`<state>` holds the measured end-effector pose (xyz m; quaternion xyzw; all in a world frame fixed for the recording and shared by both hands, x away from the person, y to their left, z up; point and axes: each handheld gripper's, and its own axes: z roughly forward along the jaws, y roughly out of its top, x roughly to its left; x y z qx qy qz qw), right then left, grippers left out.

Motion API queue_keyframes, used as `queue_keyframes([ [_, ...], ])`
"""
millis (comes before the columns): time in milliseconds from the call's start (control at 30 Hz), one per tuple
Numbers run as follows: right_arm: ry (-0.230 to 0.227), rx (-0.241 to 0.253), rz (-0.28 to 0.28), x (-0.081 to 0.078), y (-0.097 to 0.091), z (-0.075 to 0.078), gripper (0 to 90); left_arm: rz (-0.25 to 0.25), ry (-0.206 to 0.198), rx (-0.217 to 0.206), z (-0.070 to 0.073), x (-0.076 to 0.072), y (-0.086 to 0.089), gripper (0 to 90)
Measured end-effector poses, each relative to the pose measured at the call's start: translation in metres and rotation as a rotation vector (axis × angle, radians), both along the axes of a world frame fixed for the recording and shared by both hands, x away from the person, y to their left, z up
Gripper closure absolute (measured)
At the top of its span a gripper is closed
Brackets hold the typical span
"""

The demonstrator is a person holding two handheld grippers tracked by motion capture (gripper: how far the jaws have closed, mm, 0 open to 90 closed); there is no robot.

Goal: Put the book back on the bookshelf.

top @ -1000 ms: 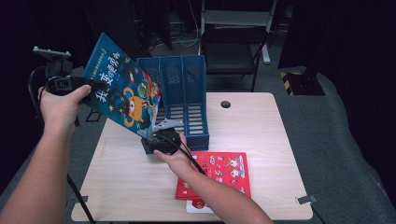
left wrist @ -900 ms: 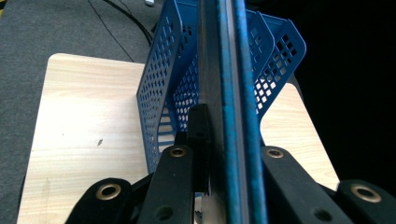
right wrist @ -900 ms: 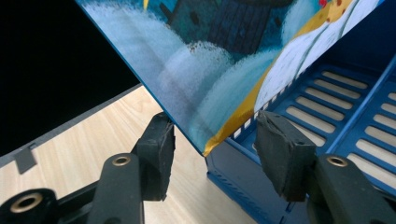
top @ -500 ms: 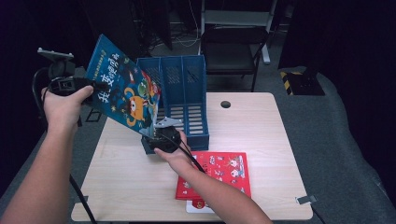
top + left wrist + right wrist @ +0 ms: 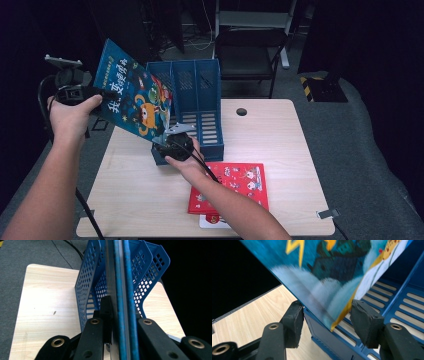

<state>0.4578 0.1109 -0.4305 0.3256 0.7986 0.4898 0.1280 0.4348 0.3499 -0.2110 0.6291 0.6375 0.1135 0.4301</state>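
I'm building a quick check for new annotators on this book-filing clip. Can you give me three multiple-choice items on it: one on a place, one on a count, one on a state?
1. Where does the red book lie?
A. inside the file holder
B. flat on the table, in front of the file holder
C. on the chair

2. How many compartments does the blue file holder have?
A. two
B. three
C. five

3. How is the blue picture book held?
A. clamped by the left gripper
B. lying flat on the table
C. clamped by the right gripper

Key: 1 B, the high view shows it flat at the near edge. 2 B, three slots stand side by side. 3 A, the left fingers press on its edge, while the right fingers stand apart around its lower corner.
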Motion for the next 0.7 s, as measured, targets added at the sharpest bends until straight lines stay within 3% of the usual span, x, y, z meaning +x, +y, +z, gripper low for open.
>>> queue_keyframes([
  [133, -0.008, -0.007, -0.007, 0.003, 0.001, 0.000, 44.2, -0.011, 0.006, 0.009, -0.002, 0.000, -0.001, 81.5],
  [300, 0.023, 0.001, -0.028, 0.009, 0.000, -0.003, 44.3, -0.022, 0.007, 0.023, -0.003, -0.001, -0.004, 81.4],
  [700, 0.043, -0.024, -0.038, 0.017, -0.001, -0.008, 44.4, -0.040, 0.023, 0.048, -0.012, -0.003, -0.014, 81.1],
])
